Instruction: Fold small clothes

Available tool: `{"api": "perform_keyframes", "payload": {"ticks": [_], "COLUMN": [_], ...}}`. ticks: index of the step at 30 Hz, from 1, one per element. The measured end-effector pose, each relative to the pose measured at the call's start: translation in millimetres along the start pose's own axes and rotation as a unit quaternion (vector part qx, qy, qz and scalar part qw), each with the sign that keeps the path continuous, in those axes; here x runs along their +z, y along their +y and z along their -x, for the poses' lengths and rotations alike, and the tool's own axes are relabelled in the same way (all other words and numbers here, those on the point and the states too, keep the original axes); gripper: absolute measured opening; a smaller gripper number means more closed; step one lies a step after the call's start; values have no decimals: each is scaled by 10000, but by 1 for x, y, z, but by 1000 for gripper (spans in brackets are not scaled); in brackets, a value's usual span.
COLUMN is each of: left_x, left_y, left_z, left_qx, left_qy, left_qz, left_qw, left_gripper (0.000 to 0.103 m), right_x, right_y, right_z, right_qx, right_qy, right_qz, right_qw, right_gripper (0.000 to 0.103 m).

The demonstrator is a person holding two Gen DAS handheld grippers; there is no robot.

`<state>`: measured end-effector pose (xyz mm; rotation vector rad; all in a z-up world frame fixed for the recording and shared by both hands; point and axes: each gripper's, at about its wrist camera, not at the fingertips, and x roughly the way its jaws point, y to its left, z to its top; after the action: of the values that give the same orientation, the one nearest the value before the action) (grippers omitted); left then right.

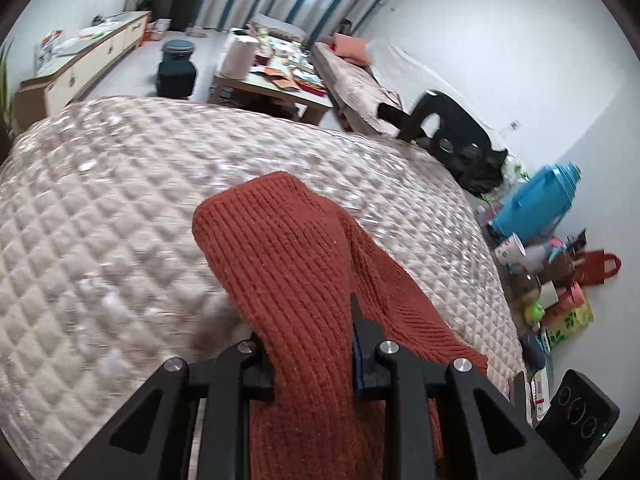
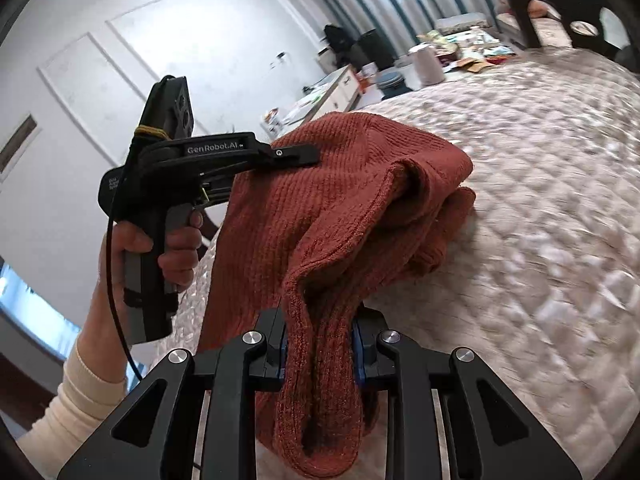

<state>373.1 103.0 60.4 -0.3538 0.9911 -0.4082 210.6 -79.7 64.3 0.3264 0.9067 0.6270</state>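
A rust-red ribbed knit garment (image 1: 288,248) is held up over the quilted beige bedspread (image 1: 120,208). My left gripper (image 1: 312,344) is shut on one part of it, the cloth draping over and hiding the left finger. In the right wrist view the same garment (image 2: 360,184) hangs bunched and folded over itself above the bedspread (image 2: 540,200). My right gripper (image 2: 320,344) is shut on a thick fold of it. The left gripper (image 2: 296,154) shows there too, held in a hand, its fingers clamped on the garment's upper edge.
Right of the bed lie a blue thermos (image 1: 536,200), cups, a red bag and a black device (image 1: 580,412). A black chair (image 1: 448,124), a cluttered low table (image 1: 276,76), a sofa and a sideboard (image 1: 92,52) stand beyond the bed.
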Motion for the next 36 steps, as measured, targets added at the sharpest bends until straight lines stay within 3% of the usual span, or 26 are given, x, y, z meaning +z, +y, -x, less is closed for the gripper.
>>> {"api": "perform_keyframes", "payload": {"ticks": [6, 13, 19, 21, 23, 25, 27, 33, 36], "left_x": [1, -7, -10, -11, -11, -14, -18, -40, -61], "left_y": [41, 72, 87, 88, 90, 93, 94, 78, 60], "left_z": [12, 2, -7, -7, -8, -7, -1, 29, 47], "left_qx": [157, 274, 358, 514, 690, 621, 714, 979, 1361], "left_qy": [-123, 39, 57, 4, -21, 21, -19, -225, -388], "left_qz": [164, 232, 333, 340, 383, 472, 504, 277, -95], "left_qw": [9997, 9993, 9988, 9981, 9969, 9970, 9962, 9946, 9899], "left_gripper": [27, 30, 42, 58, 68, 68, 78, 85, 90], "right_x": [-2, -12, -19, -20, -20, -25, -28, -32, -42], "right_y": [16, 14, 3, 3, 2, 6, 13, 33, 43], "right_z": [-30, -62, -68, -67, -67, -65, -62, -53, -41], "right_qx": [151, -33, -89, -111, -233, -402, -595, -1048, -1258], "right_qy": [154, 496, 627, 634, 637, 593, 514, 296, 107], "right_qz": [115, 141, -33, -41, 23, 150, 405, 965, 1181], "right_qw": [9997, 9987, 9980, 9979, 9977, 9973, 9961, 9894, 9849], "right_gripper": [24, 24, 25, 25, 29, 33, 34, 40, 44]}}
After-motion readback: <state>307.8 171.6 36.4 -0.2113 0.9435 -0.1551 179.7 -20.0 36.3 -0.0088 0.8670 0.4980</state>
